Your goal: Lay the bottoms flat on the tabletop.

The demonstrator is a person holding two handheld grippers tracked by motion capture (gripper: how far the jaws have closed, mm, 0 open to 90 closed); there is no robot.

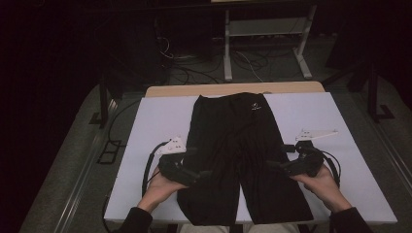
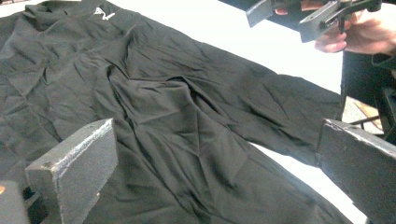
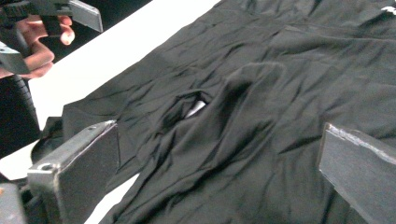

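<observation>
A pair of black trousers lies flat on the white table top, waist at the far end with a small white logo, legs toward the person. My left gripper is open at the outer edge of the left leg, jaws pointing inward over the cloth. On the opposite side, the right gripper is open at the outer edge of the right leg. In the left gripper view the wrinkled trousers lie under the wide jaws of the left gripper. The right gripper holds nothing above the crotch fold.
The table's wooden far edge shows behind the waist. Beyond it stand a white metal frame and loose cables on the dark floor. Bare white table lies on both sides of the trousers.
</observation>
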